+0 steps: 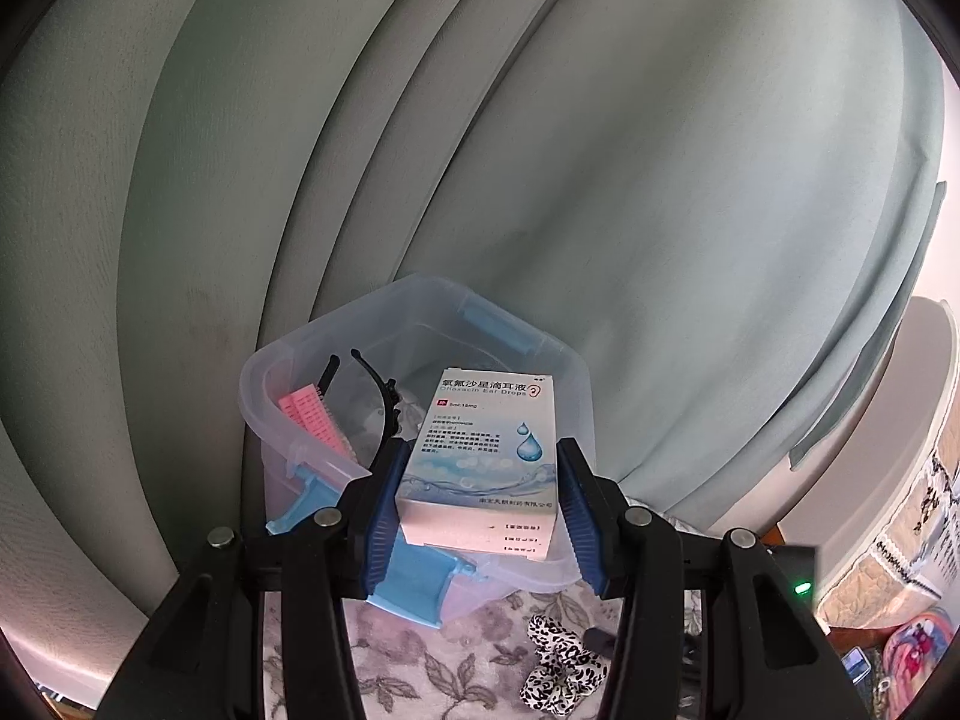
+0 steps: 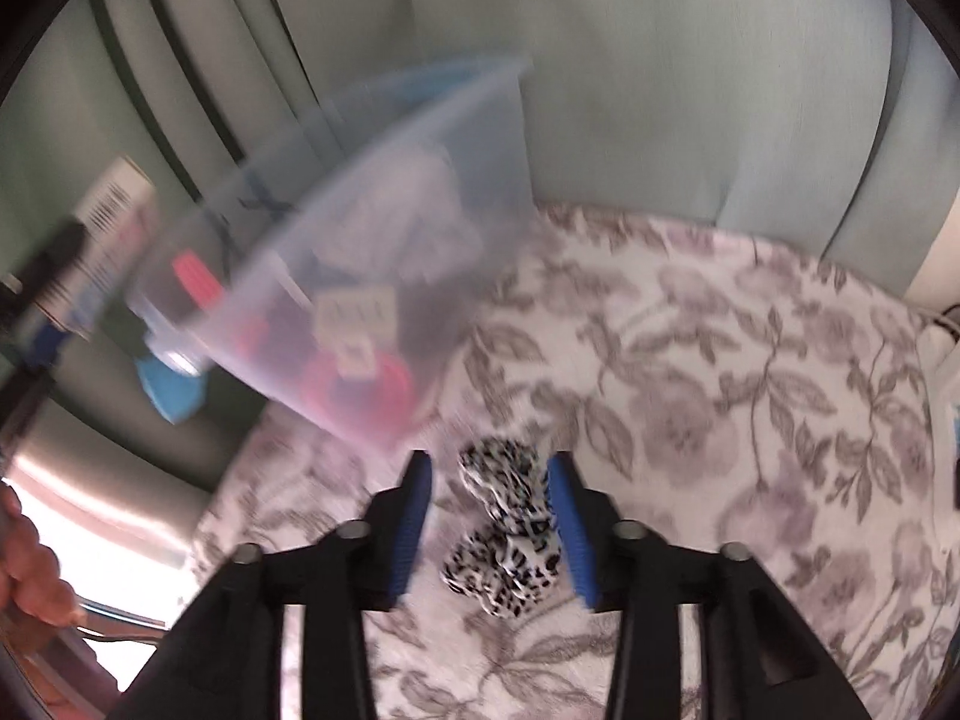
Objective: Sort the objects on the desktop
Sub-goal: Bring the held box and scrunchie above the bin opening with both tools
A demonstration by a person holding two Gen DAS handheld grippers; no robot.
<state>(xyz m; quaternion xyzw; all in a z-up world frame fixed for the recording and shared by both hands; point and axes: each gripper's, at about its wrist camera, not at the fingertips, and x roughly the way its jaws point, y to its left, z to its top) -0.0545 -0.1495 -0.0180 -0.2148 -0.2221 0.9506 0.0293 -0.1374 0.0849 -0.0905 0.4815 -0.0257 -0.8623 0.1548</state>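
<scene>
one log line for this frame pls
left gripper: shut on medicine box, over bin | right gripper: open, around scrunchie on tablecloth

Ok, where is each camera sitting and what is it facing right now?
Left wrist: on the left gripper, facing the clear bin and curtain; its fingers clamp an ear drops box.
Right wrist: on the right gripper, tilted down at the floral cloth; open fingers straddle a leopard scrunchie.
Shared: bin, scrunchie, box.

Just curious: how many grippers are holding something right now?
1. The left gripper clamps the ear-drops box over the bin; the right gripper only straddles the scrunchie on the table.
</scene>
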